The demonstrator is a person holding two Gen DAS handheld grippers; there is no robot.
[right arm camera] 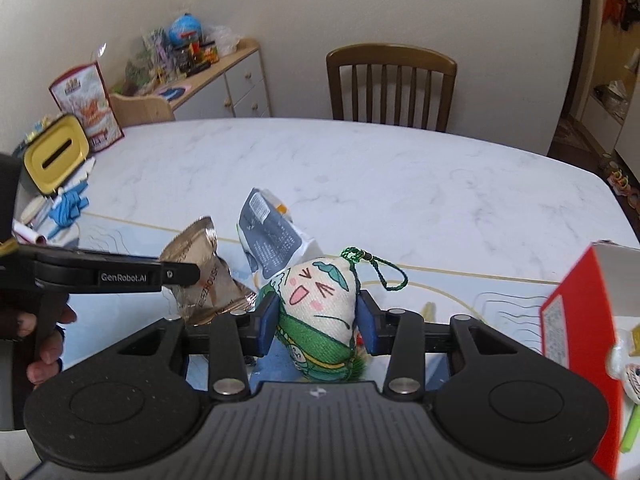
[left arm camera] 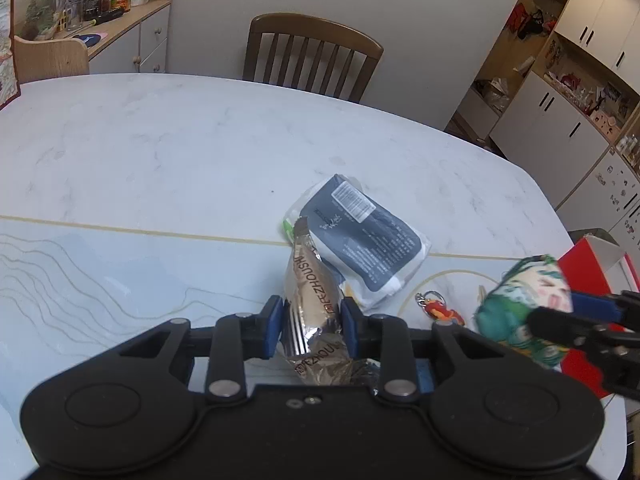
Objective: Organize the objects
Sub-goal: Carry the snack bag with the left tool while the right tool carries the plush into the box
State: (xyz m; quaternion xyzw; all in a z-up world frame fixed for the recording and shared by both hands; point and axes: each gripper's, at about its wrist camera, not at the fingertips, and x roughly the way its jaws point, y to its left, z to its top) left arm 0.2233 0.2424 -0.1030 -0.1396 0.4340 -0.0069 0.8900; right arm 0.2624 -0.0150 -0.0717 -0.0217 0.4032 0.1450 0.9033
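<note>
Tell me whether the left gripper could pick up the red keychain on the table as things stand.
Probably not yet. The left gripper has its jaws shut on the brown snack packet, so it would need to set that down first. The red keychain itself lies uncovered on the table nearby.

The gold foil snack packet [left arm camera: 310,300] carries brown capital letters running along its length; in the left wrist view they read "MEZHOUSK", with a character or two before them too creased to make out, and a second, partly crumpled run of the same lettering shows lower on the wrapper. In the right wrist view only a fragment, "EZHOUS", shows on the same packet [right arm camera: 208,280]. The side of the black tongs [right arm camera: 120,276] held at the left of that view bears the white words "GenRobot.AI". The dark pouch [left arm camera: 368,236] has a white barcode label and lines of white print, too small to read. The red box [right arm camera: 568,320] has a label panel, unreadable.
</note>
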